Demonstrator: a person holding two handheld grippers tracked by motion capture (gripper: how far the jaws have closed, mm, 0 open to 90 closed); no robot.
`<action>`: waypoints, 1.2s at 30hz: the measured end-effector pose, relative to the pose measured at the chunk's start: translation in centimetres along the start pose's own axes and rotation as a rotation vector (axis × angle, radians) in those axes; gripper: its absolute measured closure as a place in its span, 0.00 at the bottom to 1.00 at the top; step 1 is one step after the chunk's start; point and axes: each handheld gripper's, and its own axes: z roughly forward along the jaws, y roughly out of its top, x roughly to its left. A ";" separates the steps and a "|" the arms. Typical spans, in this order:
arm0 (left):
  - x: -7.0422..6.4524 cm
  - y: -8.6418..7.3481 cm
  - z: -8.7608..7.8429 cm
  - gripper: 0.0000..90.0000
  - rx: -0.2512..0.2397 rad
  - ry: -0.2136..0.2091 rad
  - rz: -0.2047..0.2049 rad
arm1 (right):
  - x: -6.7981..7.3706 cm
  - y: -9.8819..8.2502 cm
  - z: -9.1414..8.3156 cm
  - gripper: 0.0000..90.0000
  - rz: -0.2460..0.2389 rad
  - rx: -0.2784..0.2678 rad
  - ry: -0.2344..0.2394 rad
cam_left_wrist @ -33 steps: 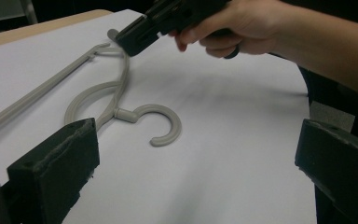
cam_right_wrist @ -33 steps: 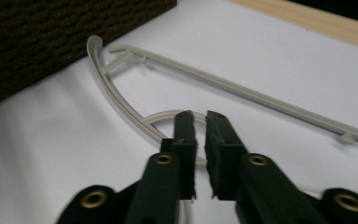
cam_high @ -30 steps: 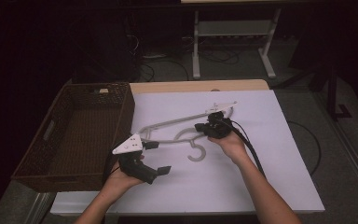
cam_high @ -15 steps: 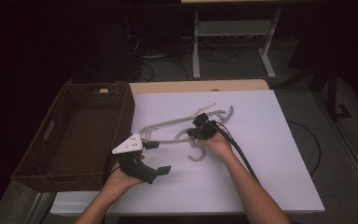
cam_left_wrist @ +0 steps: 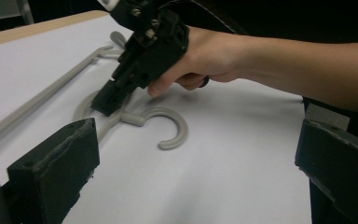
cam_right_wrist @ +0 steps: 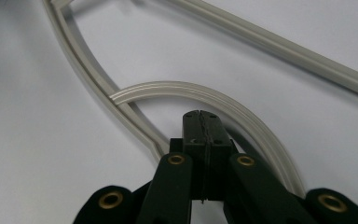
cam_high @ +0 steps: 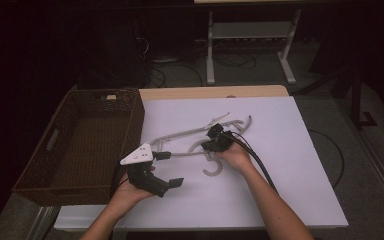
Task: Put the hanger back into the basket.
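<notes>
Grey plastic hanger (cam_high: 200,142) lay flat on the white table (cam_high: 290,165) beside the wicker basket (cam_high: 80,145); judged light, stiff, smooth, best pinched at the neck below the hook. Right gripper (cam_high: 211,146) was pressed shut, tips down at that neck, nothing visibly between them. Left gripper (cam_high: 167,169) was spread wide, empty.

Two black fingers (cam_left_wrist: 56,163) are seen far apart at the bottom, with nothing between them. Past them, a grey hanger (cam_left_wrist: 168,128) lies flat on the white counter (cam_left_wrist: 223,177). The right gripper (cam_left_wrist: 109,100) is pressed down beside its hook.
</notes>
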 end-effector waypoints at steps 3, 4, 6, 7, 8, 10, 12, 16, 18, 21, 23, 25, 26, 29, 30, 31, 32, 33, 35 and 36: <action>0.0 0.0 -0.1 0.00 0.001 0.003 0.001 | 0.4 -0.5 -0.5 0.99 -0.017 0.010 0.007; 0.1 0.0 -0.1 0.00 0.001 0.003 0.000 | 0.6 -0.9 -0.8 0.99 -0.028 0.012 0.009; 0.0 0.0 -0.1 0.00 0.004 0.001 0.001 | 0.8 -1.3 -1.1 0.99 -0.035 0.015 0.017; 0.0 0.0 -0.1 0.00 0.004 0.001 0.001 | 0.8 -1.3 -1.1 0.99 -0.035 0.015 0.017; 0.0 0.0 -0.1 0.00 0.003 0.000 0.002 | 0.9 -1.5 -1.3 0.99 -0.037 0.017 0.017; 0.0 0.0 -0.1 0.00 0.003 0.000 0.003 | 1.2 -1.9 -1.6 0.99 -0.043 0.020 0.023; -0.1 0.0 -0.1 0.00 0.001 -0.001 0.001 | 1.5 -2.3 -1.9 0.99 -0.060 0.027 0.024; -0.1 0.0 -0.1 0.00 0.002 0.001 -0.002 | 2.1 -3.3 -2.8 0.99 -0.080 0.038 0.029; -0.1 0.0 -0.1 0.00 0.003 0.002 -0.002 | 2.4 -3.8 -3.2 0.99 -0.085 0.043 0.035; -0.1 0.1 -0.1 0.00 0.003 0.001 0.002 | 3.0 -4.8 -4.1 0.99 -0.093 0.050 0.042; -0.1 0.1 -0.1 0.00 0.003 0.001 0.003 | 3.2 -5.1 -4.3 0.99 -0.095 0.046 0.046; -0.1 0.1 -0.1 0.00 0.004 0.000 0.004 | 3.6 -5.7 -4.9 0.99 -0.107 0.046 0.053; -0.1 0.1 -0.1 0.00 0.004 0.000 0.004 | 3.6 -5.7 -4.9 0.99 -0.107 0.046 0.053; -0.1 0.1 -0.1 0.00 0.006 0.000 0.002 | 3.8 -6.1 -5.2 0.99 -0.106 0.044 0.062; -0.1 0.1 0.0 0.00 0.005 0.000 0.002 | 3.8 -6.1 -5.3 0.99 -0.104 0.043 0.063; -0.1 0.1 0.0 0.00 0.007 0.000 0.002 | 3.7 -6.2 -5.3 0.99 -0.116 0.044 0.055; -0.1 0.0 0.0 0.00 0.011 -0.001 0.005 | 3.8 -6.1 -5.3 0.97 -0.102 0.040 0.057; -0.1 0.0 0.0 0.00 0.011 -0.001 0.005 | 3.8 -6.1 -5.4 0.97 -0.099 0.034 0.050; -0.2 0.0 0.0 0.00 0.012 -0.002 0.008 | 3.8 -6.1 -6.0 0.91 -0.090 0.007 0.045; -0.2 0.0 0.0 0.00 0.013 -0.003 0.006 | 3.8 -6.1 -6.4 0.89 -0.086 -0.005 0.040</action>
